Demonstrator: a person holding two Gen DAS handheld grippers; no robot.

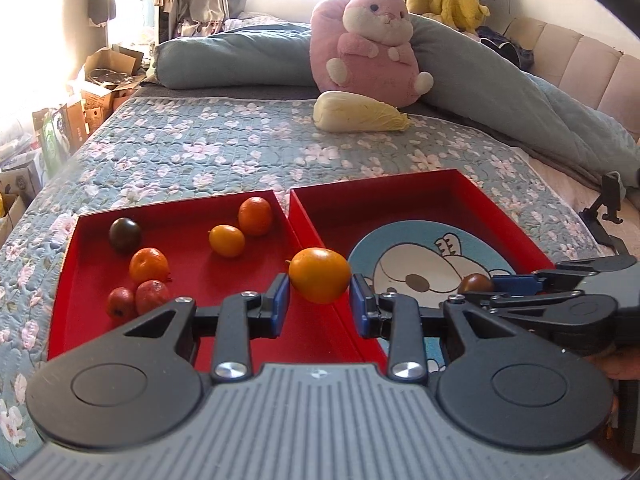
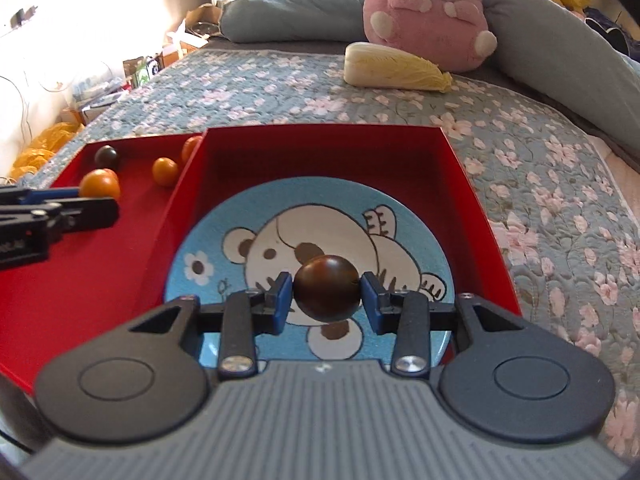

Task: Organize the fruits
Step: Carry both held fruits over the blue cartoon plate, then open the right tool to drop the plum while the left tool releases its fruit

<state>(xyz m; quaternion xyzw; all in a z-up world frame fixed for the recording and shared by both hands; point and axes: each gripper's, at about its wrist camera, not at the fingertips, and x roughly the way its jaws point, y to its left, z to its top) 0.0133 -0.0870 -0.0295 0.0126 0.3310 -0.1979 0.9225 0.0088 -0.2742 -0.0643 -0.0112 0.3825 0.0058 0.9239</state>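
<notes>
Two red trays lie side by side on the bed. My left gripper (image 1: 319, 304) is shut on a yellow-orange fruit (image 1: 319, 275), held above the wall between the left tray (image 1: 80, 280) and the right tray (image 1: 500, 208). Several fruits lie loose in the left tray: a dark one (image 1: 125, 234), orange ones (image 1: 149, 266) and red ones (image 1: 152, 297). My right gripper (image 2: 326, 298) is shut on a dark brown round fruit (image 2: 326, 287) above the blue cartoon plate (image 2: 424, 240) in the right tray (image 2: 320, 136). In the right wrist view the left gripper (image 2: 96, 200) enters at left with its fruit (image 2: 99, 185).
A pale napa cabbage (image 1: 360, 113) lies on the floral quilt (image 1: 200, 148) beyond the trays, in front of a pink plush toy (image 1: 370, 44). A rolled blue duvet (image 1: 520, 92) runs along the right side. A black stand (image 1: 608, 208) sits at the right. Cardboard boxes (image 1: 100, 92) crowd the floor at left.
</notes>
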